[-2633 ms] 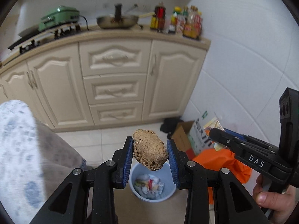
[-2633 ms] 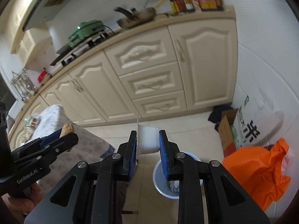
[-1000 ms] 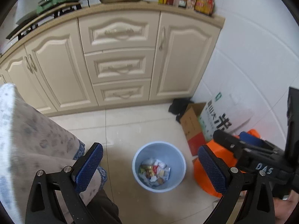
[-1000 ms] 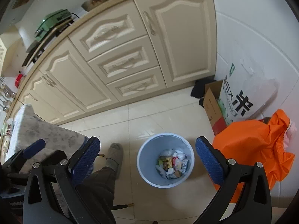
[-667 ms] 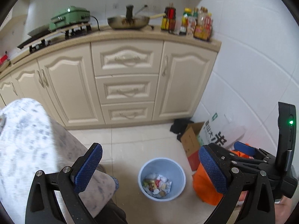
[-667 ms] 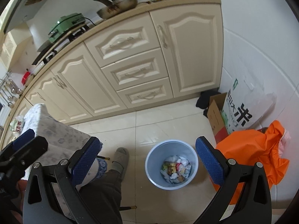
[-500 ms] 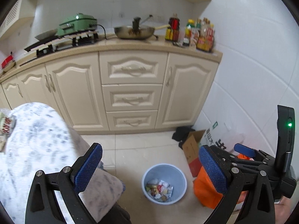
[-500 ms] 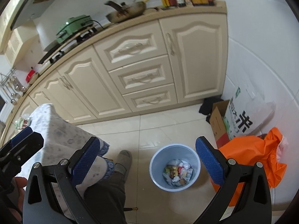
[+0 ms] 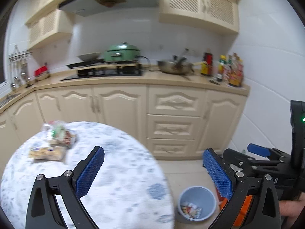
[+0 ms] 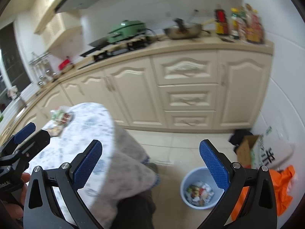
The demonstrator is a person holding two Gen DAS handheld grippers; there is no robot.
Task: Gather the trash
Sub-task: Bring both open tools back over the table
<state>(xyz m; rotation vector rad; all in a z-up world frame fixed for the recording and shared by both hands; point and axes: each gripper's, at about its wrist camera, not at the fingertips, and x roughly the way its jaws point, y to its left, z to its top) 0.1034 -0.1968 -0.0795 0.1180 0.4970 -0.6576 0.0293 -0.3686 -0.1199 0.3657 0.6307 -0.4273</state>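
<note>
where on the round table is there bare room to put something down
Most of the table is bare: the near half and the right side toward the bin. Only the far-left edge is crowded, with a flat packet and bagged wrappers behind it.

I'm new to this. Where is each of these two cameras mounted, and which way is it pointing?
Left wrist: sits on the left gripper, faces the kitchen counter over the round table; shows its own open jaws, the right gripper and a hand.
Right wrist: sits on the right gripper, faces the cabinets and floor; shows its open jaws, the left gripper and a hand at the left edge.
Shared: table, blue bin, green cooker.
</note>
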